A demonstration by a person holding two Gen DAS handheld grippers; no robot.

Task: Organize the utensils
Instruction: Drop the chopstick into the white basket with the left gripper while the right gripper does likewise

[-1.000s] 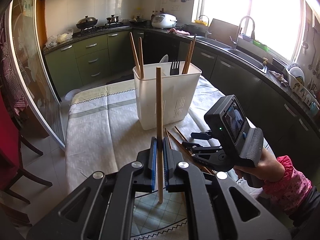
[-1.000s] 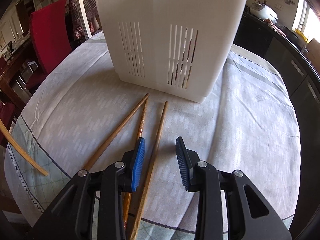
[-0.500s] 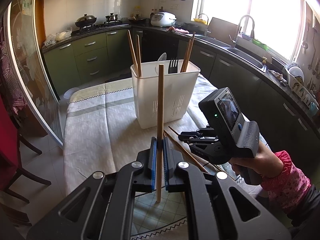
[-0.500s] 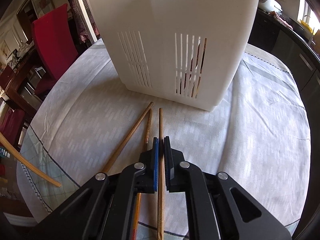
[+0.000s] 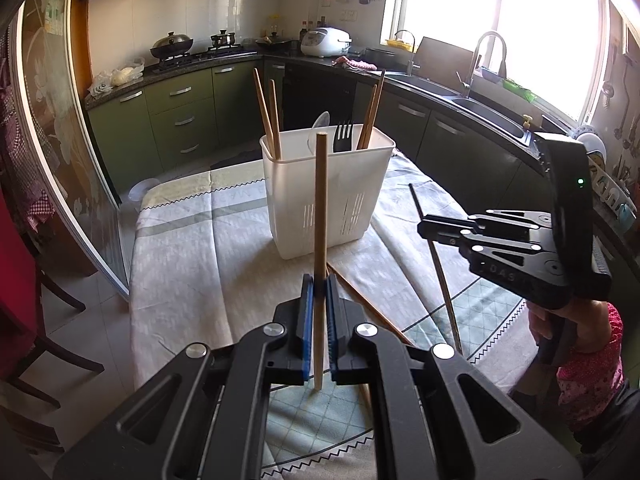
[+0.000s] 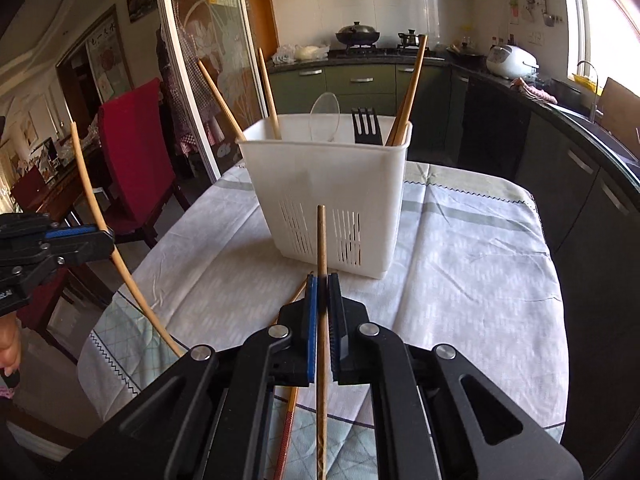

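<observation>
1. Left gripper (image 5: 316,304): blue pads clamped on a wooden chopstick (image 5: 320,240). The stick stands near upright, its top at 12 o'clock from the pads and a short tail below them.
2. Right gripper (image 6: 322,300): pads pressed together on a second chopstick (image 6: 321,264). Its tip points to 12 o'clock, toward the bin; the rest runs back under the gripper body.
3. Cross-check: in the left view the right gripper (image 5: 430,226) sits at 3 o'clock, off the table, its chopstick slanting down toward the cloth. In the right view the left gripper (image 6: 100,236) sits at 9 o'clock with its stick bowed by the lens.
4. White utensil bin (image 5: 320,196) stands upright on the table (image 5: 180,248), at 12 o'clock from both grippers, well apart from the left one and nearer the right one. Slotted vents low on its walls.
5. Bin contents: two chopsticks (image 6: 268,92) leaning at its 10 o'clock corner, a clear spoon (image 6: 325,114) and a black fork (image 6: 365,124) mid-bin, two more chopsticks (image 6: 408,92) at the 2 o'clock corner.
6. Loose chopsticks (image 5: 360,300) lie on the cloth between the bin and the grippers, about 6 o'clock from the bin. Partly hidden by gripper bodies, count unclear.
7. Red chair (image 6: 136,152) at 9 o'clock of the table in the right view.
</observation>
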